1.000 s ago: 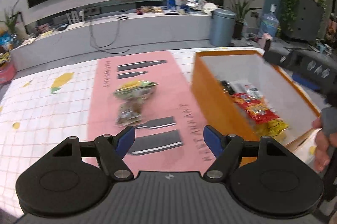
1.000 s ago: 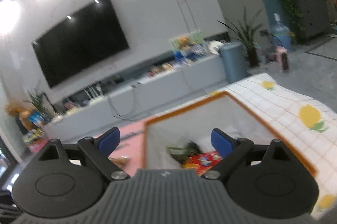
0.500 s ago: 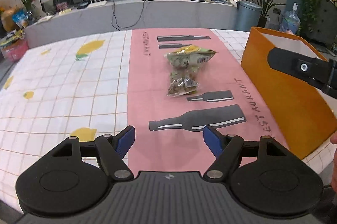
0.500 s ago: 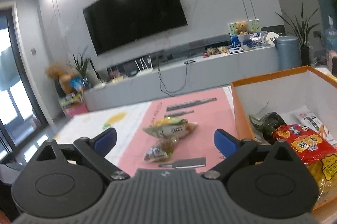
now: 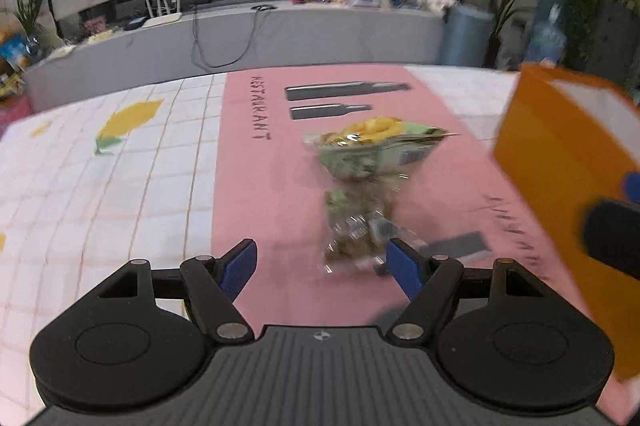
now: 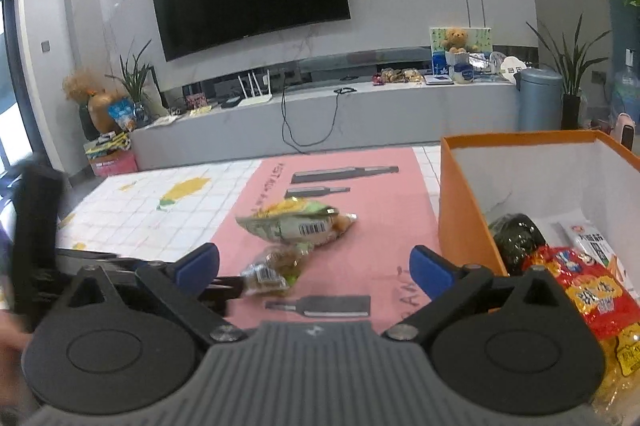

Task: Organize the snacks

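A green snack bag point(image 5: 376, 150) point(image 6: 296, 224) lies on the pink mat point(image 5: 260, 206), with a small clear packet point(image 5: 356, 226) point(image 6: 272, 266) just in front of it. My left gripper point(image 5: 320, 256) is open, low over the mat, and the clear packet lies just ahead between its blue fingertips, untouched. My right gripper point(image 6: 314, 260) hovers beside the orange box point(image 6: 460, 210) point(image 5: 560, 178); its jaws are opening, with nothing between them. Inside the box lie a red packet point(image 6: 580, 290), a dark packet point(image 6: 516, 238) and a white one point(image 6: 592, 242).
The mat lies on a white checked tablecloth point(image 5: 100, 186) with yellow lemon prints. The orange box's tall wall stands at the mat's right edge. Beyond the table are a grey TV bench point(image 6: 320, 122) and a grey bin point(image 6: 540, 98). The left gripper's black body point(image 6: 36, 226) shows at the right view's left edge.
My left gripper has moved forward and down toward the two packets, which now loom larger. My right gripper's jaws have spread wider, and its view swung left from the box toward the mat.
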A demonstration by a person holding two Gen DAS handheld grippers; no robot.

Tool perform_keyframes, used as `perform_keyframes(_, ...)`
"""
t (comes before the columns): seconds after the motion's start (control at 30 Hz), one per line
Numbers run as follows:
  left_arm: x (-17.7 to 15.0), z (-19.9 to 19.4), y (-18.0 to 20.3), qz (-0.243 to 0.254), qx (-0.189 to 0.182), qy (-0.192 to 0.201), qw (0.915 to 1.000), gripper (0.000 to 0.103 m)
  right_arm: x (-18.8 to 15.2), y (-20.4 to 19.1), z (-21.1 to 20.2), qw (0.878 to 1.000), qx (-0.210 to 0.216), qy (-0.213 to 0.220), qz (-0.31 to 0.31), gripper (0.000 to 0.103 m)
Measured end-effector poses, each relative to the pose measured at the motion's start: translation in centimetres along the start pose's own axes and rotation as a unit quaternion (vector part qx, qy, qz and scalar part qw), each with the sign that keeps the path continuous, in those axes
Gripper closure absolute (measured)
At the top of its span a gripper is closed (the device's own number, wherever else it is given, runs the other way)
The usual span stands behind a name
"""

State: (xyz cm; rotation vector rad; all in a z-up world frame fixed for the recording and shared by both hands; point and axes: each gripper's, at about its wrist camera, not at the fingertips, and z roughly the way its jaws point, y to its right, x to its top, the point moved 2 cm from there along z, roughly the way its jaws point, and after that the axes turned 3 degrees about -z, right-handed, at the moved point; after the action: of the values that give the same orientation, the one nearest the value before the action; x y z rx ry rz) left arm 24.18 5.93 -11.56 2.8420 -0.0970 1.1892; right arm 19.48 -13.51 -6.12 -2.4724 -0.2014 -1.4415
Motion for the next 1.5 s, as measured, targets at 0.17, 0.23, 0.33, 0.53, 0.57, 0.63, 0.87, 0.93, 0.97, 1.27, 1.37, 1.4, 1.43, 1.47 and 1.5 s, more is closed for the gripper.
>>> perform_keyframes(0.17,2.1,3.0,0.7,-0.003,-0.012,-0.014,0.9998,0.012,-0.5,-0.7,0.9,1.0,-0.006,-0.005,-0.015,0.004)
perform_keyframes(0.23,2.3,4.4,0.7,-0.015,-0.007,-0.035,0.9993,0.013,-0.7,-1.1,1.1,0.999,-0.013,-0.007,-0.031,0.004)
perform_keyframes(0.33,2.5,5.4,0.5,-0.046,-0.026,-0.042,0.9977,0.015,-0.7,-1.3,1.0,0.999,-0.019,-0.005,-0.049,0.004)
perform_keyframes(0.53,4.5,4.5,-0.5,-0.086,-0.092,-0.045,0.9909,0.015,0.0,-1.4,0.2,0.999,-0.024,0.012,-0.047,0.004)
perform_keyframes(0.57,4.8,4.6,-0.5,-0.093,-0.09,-0.048,0.9904,0.015,0.0,-1.3,0.2,0.999,-0.024,0.014,-0.046,0.004)
perform_keyframes(0.63,5.2,5.1,-0.4,-0.105,-0.076,-0.05,0.9902,0.015,-0.2,-1.2,0.1,0.998,-0.031,0.015,-0.044,0.004)
perform_keyframes(0.87,5.2,8.6,0.0,-0.146,-0.042,-0.072,0.9857,0.016,-0.3,-1.4,-0.4,0.998,-0.039,0.02,-0.048,0.004)
perform_keyframes(0.93,5.0,8.7,-0.2,-0.157,-0.048,-0.054,0.9849,0.021,-0.3,-1.8,-0.3,0.997,-0.041,0.022,-0.058,0.004)
perform_keyframes(0.97,5.0,8.7,-0.2,-0.156,-0.044,-0.052,0.9854,0.027,-0.4,-1.9,-0.2,0.997,-0.042,0.021,-0.062,0.004)
perform_keyframes(1.27,4.0,6.7,-1.4,-0.173,-0.022,-0.067,0.9824,0.055,-0.6,-1.8,0.3,0.997,-0.046,0.017,-0.06,0.004)
perform_keyframes(1.37,2.8,5.5,-2.2,-0.178,-0.017,-0.073,0.9811,0.054,-0.6,-1.7,0.5,0.997,-0.044,0.013,-0.055,0.004)
perform_keyframes(1.4,2.3,4.9,-2.5,-0.175,-0.016,-0.072,0.9818,0.054,-0.7,-1.7,0.6,0.998,-0.042,0.01,-0.054,0.004)
perform_keyframes(1.43,1.9,4.3,-2.7,-0.168,-0.01,-0.07,0.9833,0.054,-0.8,-1.7,0.6,0.998,-0.041,0.009,-0.054,0.004)
perform_keyframes(1.47,1.4,3.7,-3.1,-0.162,-0.001,-0.066,0.9845,0.054,-1.0,-1.7,0.7,0.998,-0.041,0.01,-0.052,0.004)
perform_keyframes(1.5,0.8,3.0,-3.5,-0.158,0.007,-0.065,0.9852,0.054,-1.0,-1.8,0.7,0.998,-0.038,0.009,-0.05,0.004)
